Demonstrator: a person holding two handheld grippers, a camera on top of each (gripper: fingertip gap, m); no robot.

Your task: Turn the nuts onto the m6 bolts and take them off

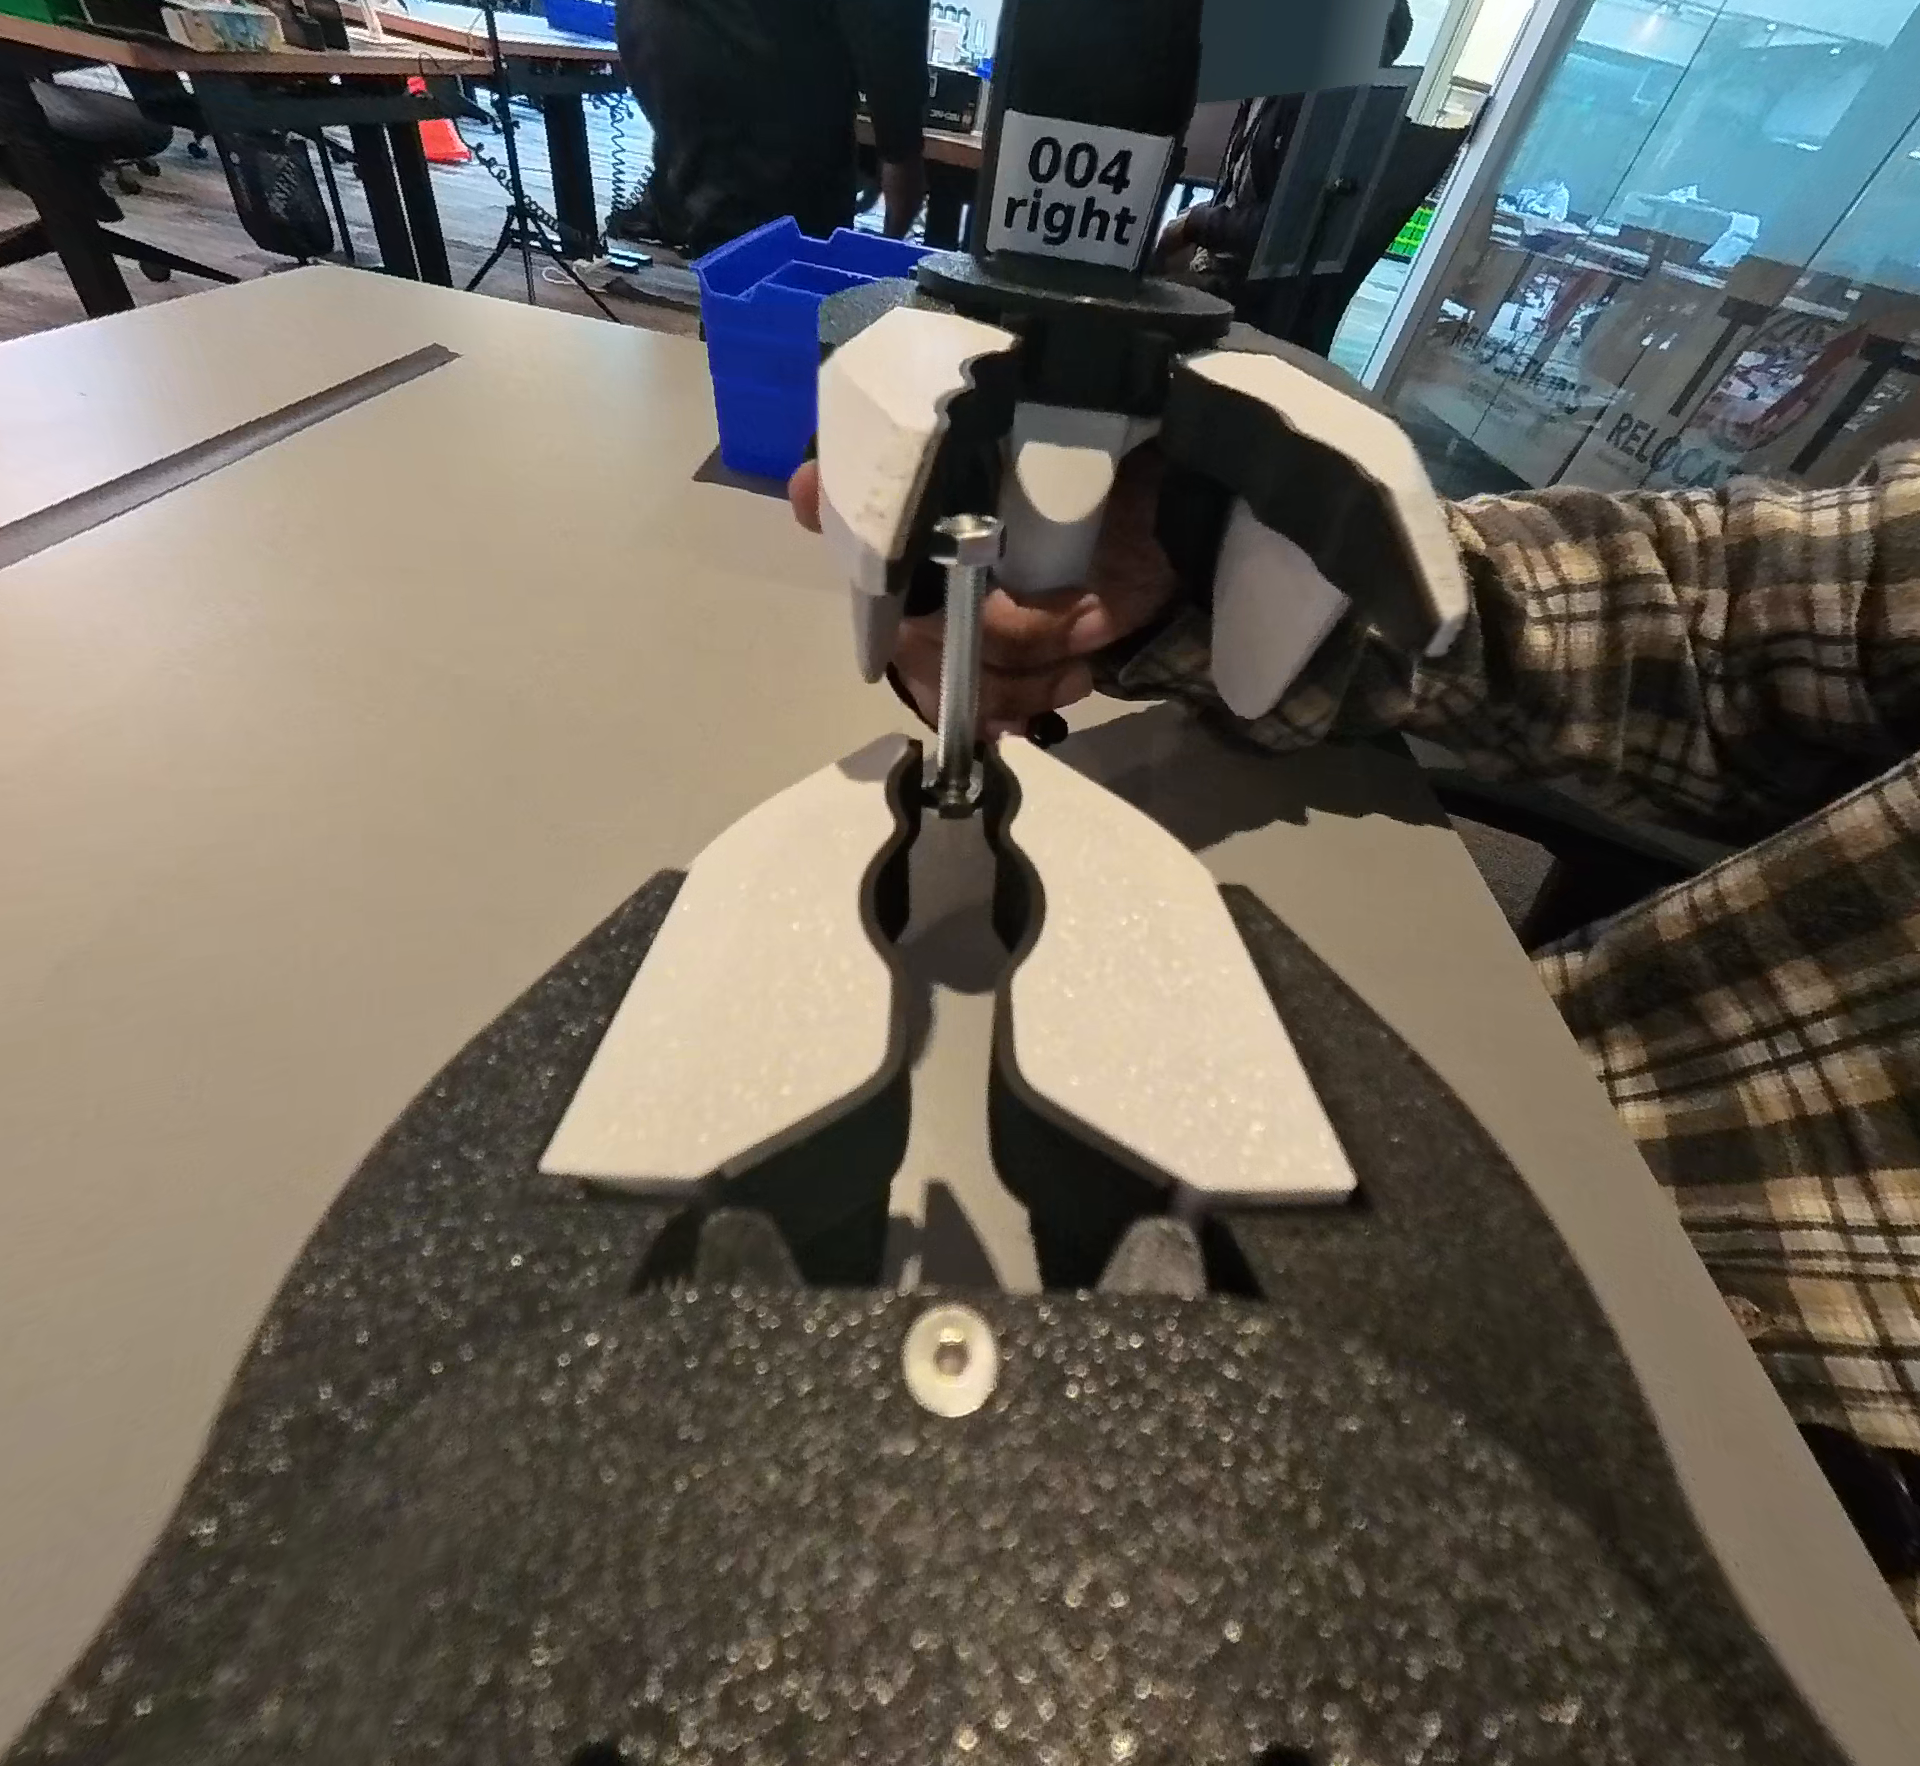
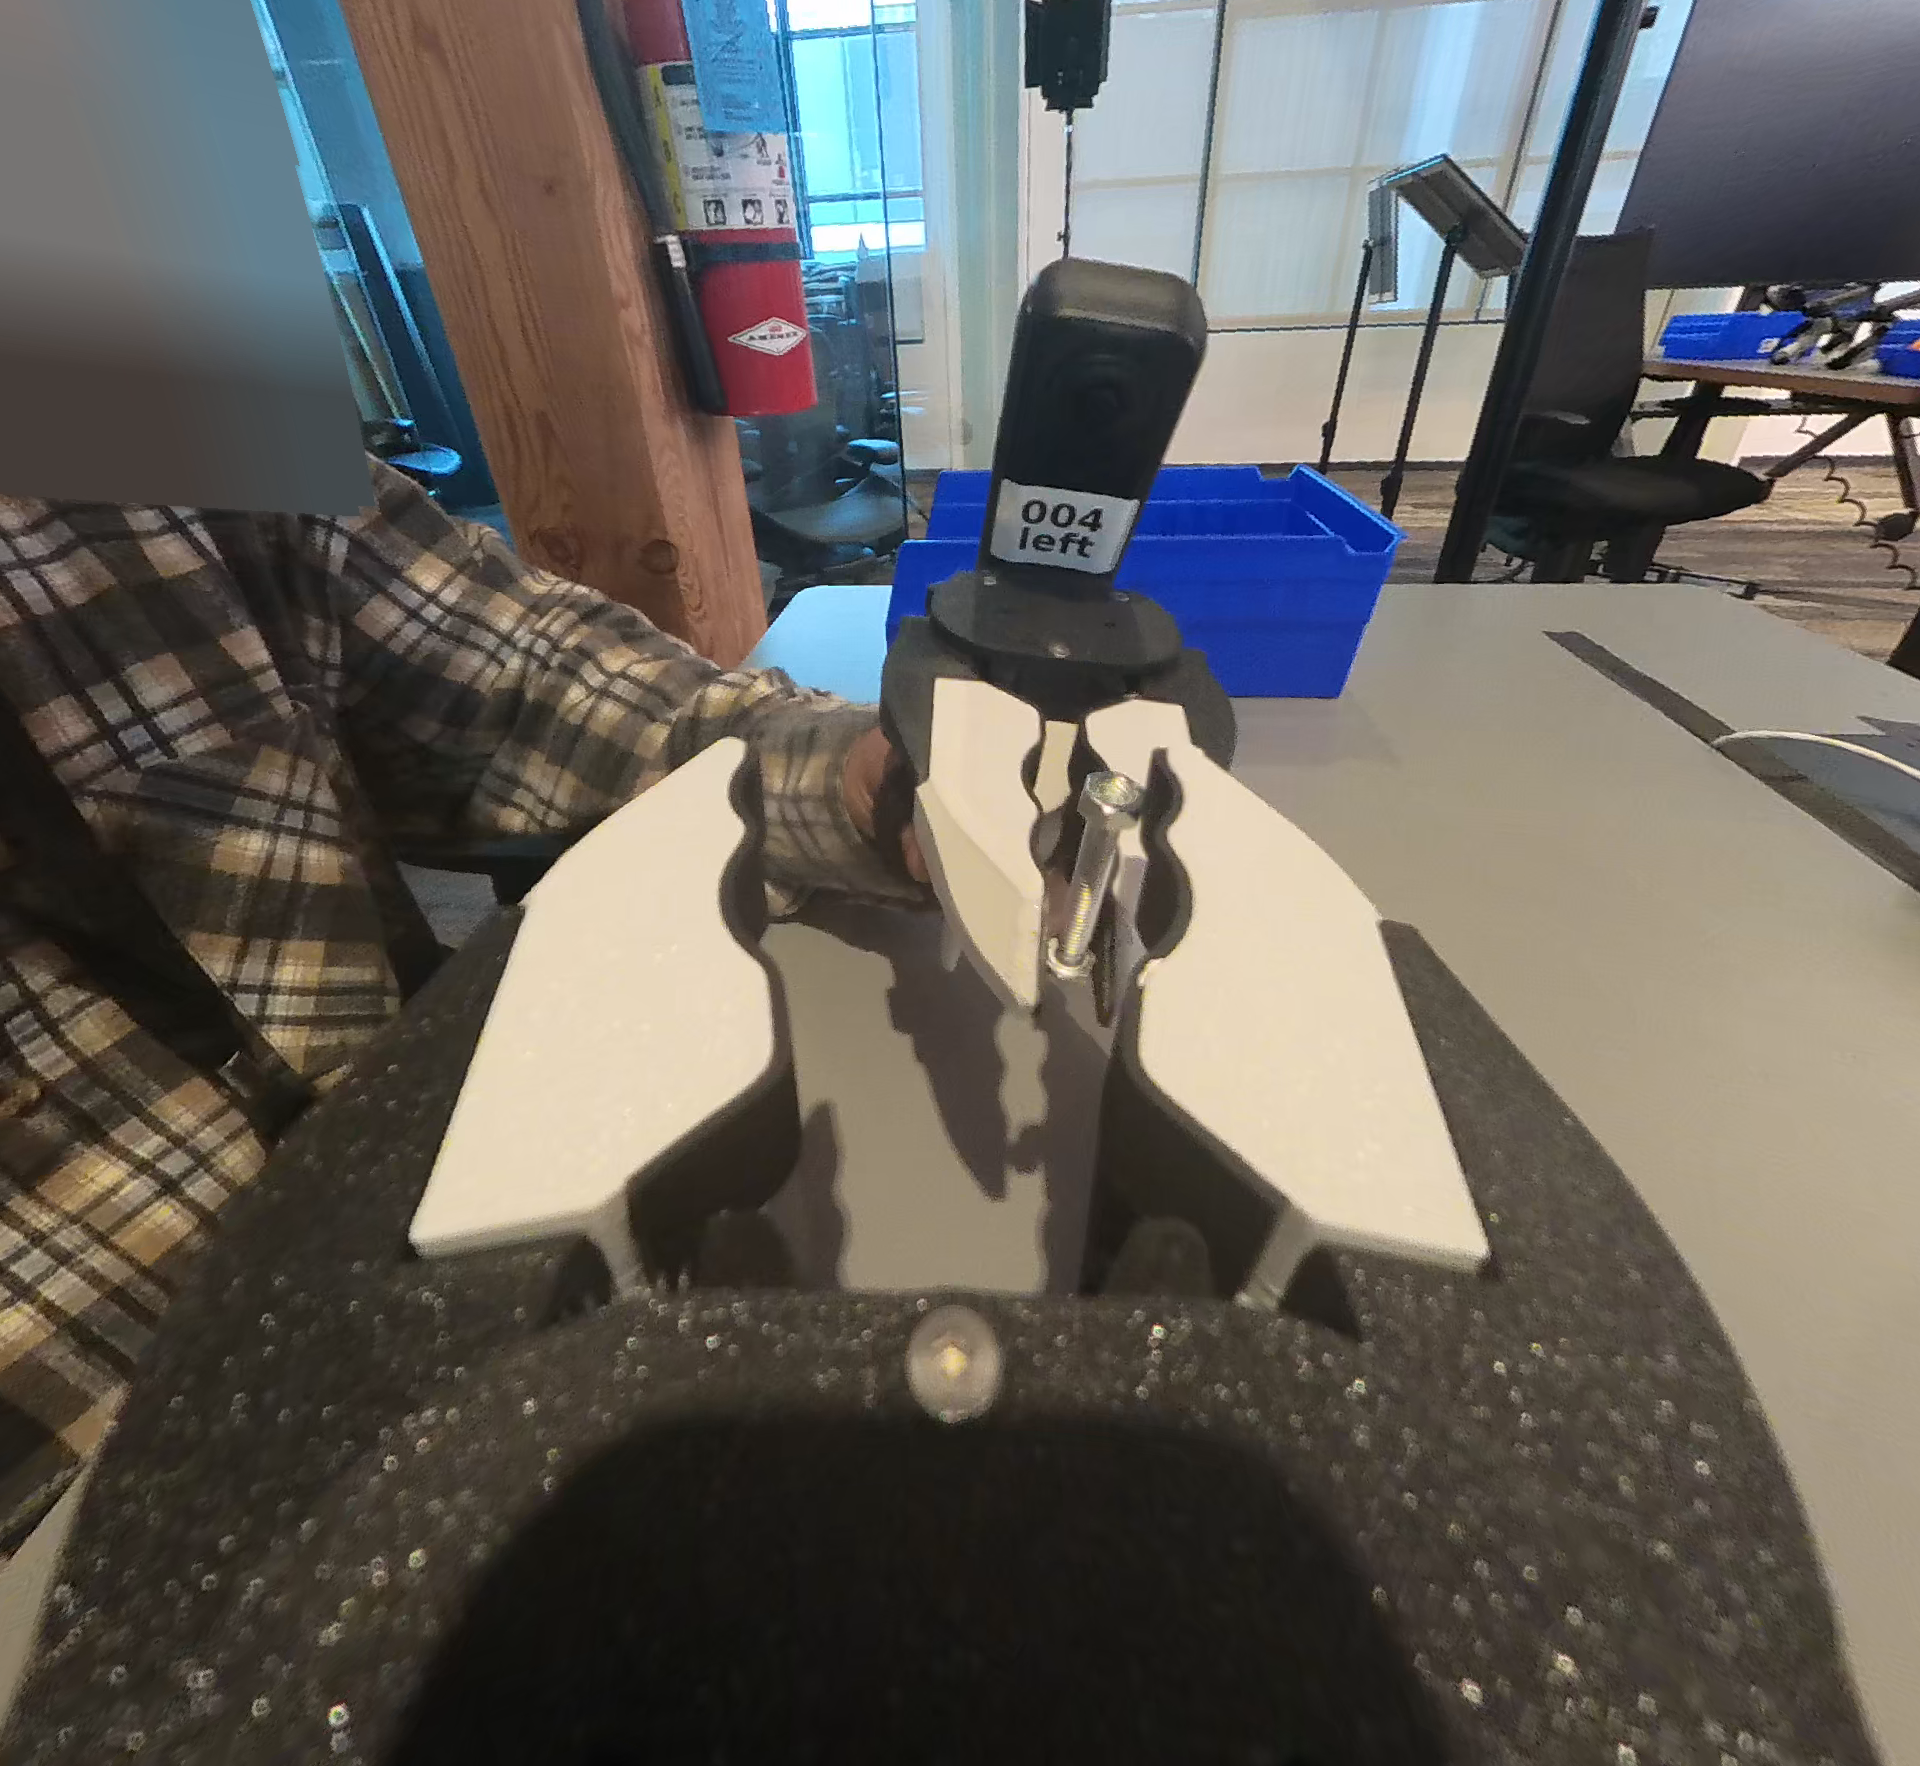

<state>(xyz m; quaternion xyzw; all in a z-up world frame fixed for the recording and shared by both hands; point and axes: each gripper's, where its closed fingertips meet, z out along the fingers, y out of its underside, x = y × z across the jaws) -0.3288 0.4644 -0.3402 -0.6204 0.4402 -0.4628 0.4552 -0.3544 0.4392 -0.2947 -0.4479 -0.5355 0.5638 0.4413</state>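
Upright, the threaded steel bolt has its nut pinched by the left claw; the right claw is spread.

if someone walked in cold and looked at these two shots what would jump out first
Most striking is the long silver hex-head bolt standing upright, head up, its lower end with a small metal nut pinched between the white fingertips of the left gripper over the grey table. The right gripper faces it, jaws spread wide around the bolt head. Stacked blue plastic bins sit behind.
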